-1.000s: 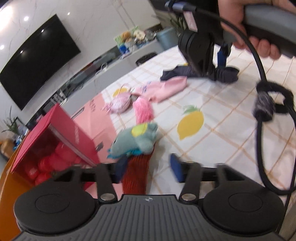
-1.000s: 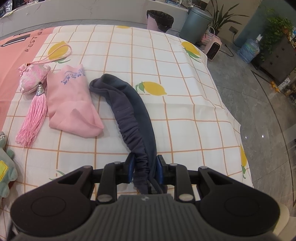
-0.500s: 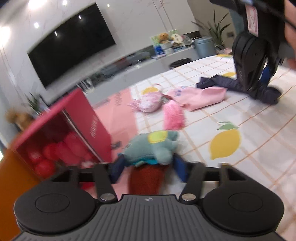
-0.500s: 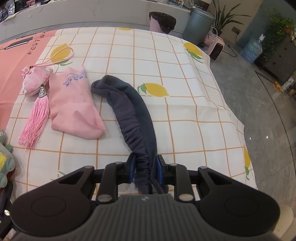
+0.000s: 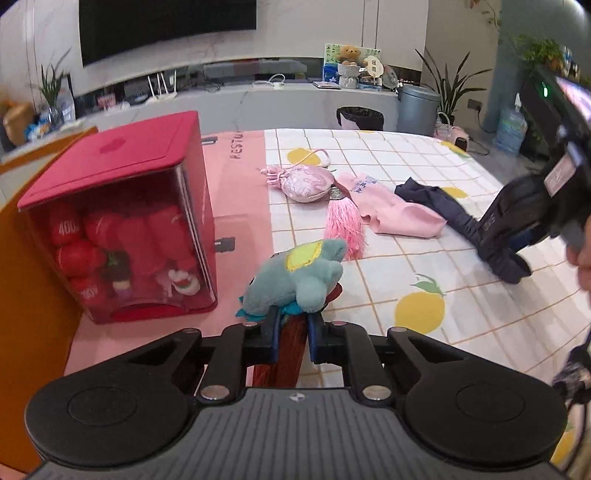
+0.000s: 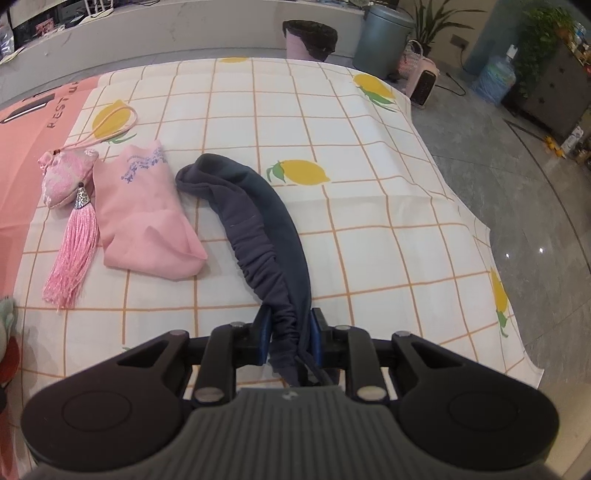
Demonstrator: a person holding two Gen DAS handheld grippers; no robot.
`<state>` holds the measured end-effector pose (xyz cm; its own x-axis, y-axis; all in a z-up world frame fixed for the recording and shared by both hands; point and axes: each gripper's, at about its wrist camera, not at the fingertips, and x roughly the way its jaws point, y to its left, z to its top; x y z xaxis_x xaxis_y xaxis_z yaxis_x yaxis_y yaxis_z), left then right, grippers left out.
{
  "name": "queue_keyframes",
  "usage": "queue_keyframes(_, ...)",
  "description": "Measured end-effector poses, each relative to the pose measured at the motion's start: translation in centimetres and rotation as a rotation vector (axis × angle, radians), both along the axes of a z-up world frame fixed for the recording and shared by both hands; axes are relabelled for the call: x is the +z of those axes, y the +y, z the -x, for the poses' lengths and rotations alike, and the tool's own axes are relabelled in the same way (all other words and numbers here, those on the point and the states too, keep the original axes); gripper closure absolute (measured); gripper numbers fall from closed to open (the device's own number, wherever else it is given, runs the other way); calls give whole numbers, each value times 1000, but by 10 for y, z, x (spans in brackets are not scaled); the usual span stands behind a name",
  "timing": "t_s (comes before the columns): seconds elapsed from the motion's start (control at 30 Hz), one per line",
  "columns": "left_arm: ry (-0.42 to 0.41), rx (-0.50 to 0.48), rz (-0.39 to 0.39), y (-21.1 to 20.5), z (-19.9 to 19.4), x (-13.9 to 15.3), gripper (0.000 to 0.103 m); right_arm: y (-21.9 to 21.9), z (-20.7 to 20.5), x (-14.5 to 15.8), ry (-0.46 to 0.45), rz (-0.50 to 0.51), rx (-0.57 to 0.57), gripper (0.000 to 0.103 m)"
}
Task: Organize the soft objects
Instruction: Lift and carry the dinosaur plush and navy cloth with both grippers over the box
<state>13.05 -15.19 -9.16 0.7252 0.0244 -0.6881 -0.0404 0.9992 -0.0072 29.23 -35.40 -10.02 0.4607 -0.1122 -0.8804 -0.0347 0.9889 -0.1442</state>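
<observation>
A teal plush toy (image 5: 295,277) lies on the table just ahead of my left gripper (image 5: 291,332). The left jaws are closing, and their blue pads press on the dark red tassel (image 5: 290,354) hanging from the toy. My right gripper (image 6: 290,332) is closing too, pinching the near end of a long navy cloth (image 6: 258,221) that trails away across the lemon-print tablecloth (image 6: 369,221). Left of that cloth lie a pink cloth (image 6: 144,214) and a pink sachet (image 6: 66,177) with its pink tassel (image 6: 74,254).
A red box (image 5: 118,229) with a clear front, full of red soft things, stands at the left on the pink part of the table. The table's right edge (image 6: 480,229) drops to a grey floor. Two bins (image 6: 388,33) and plants stand beyond the far edge.
The left jaws went from wide apart to narrow on the red tassel under the teal plush. The left view rolled to level and rose a little. The right gripper stayed on the navy cloth.
</observation>
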Motion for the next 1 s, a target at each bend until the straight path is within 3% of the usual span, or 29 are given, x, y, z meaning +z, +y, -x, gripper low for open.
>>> queue_keyframes(0.2, -5, -28, 67, 12, 6, 19, 90, 1, 6, 2, -18, -33, -38, 89)
queue_keyframes(0.63, -128, -56, 305, 62, 19, 101, 90, -21, 46, 69, -267, -171, -176, 90)
queue_keyframes(0.77, -199, -40, 287, 81, 21, 128, 90, -10, 55, 98, -336, -200, -154, 90)
queue_keyframes(1.0, -294, 15, 165, 122, 31, 173, 90, 30, 82, 157, -472, -219, -47, 91)
